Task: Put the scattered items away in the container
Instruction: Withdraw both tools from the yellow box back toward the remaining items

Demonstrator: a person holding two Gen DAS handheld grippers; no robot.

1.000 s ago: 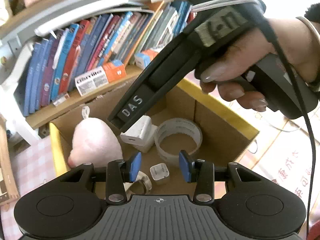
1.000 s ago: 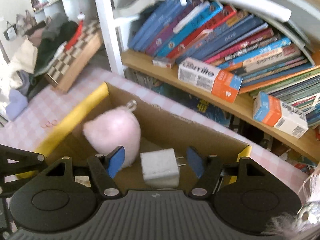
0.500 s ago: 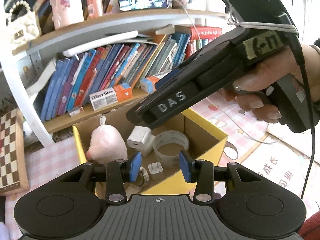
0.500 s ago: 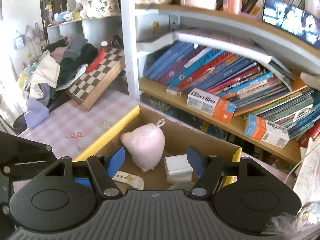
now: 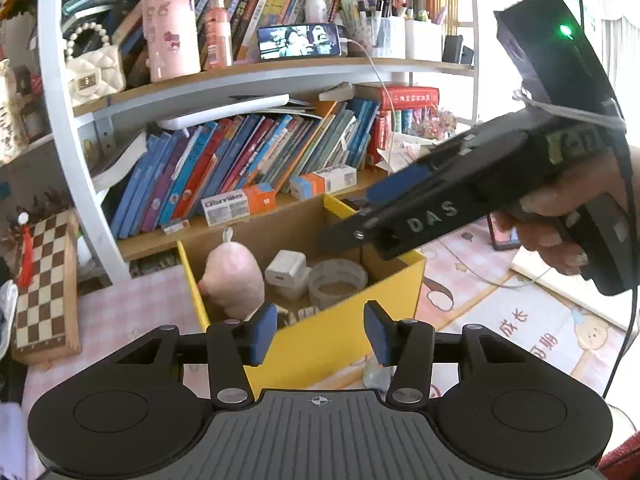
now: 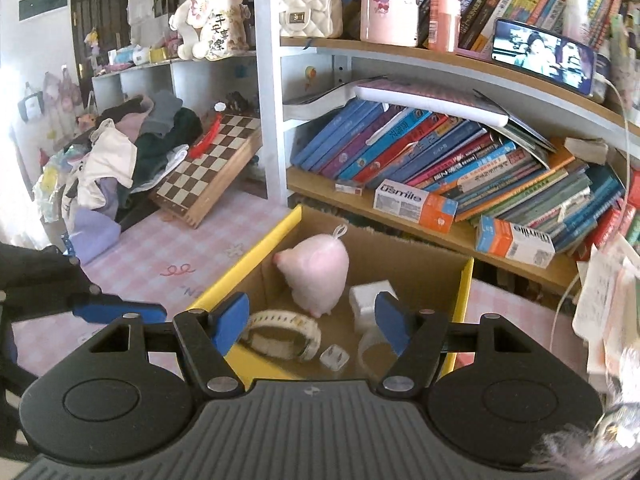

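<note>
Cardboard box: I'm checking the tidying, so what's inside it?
Inside the cardboard box: pink plush toy, white charger, patterned tape roll, clear tape roll, small plug. The near wall hides part of the floor.

A lived-in home room, likely a child's: a white-framed wooden bookshelf (image 6: 400, 196) crammed with colourful books (image 5: 248, 168), a plush white toy (image 6: 214, 20), a heap of clothes (image 6: 120, 160), a folding wooden chessboard (image 6: 208, 168).

Quick count inside the one cardboard box (image 6: 466, 284) — one pink plush toy (image 6: 318, 276), two white chargers (image 6: 370, 300), two tape rolls (image 6: 280, 334). Behind it — two orange-and-white toothpaste boxes (image 6: 416, 202), one chessboard (image 6: 208, 168).
</note>
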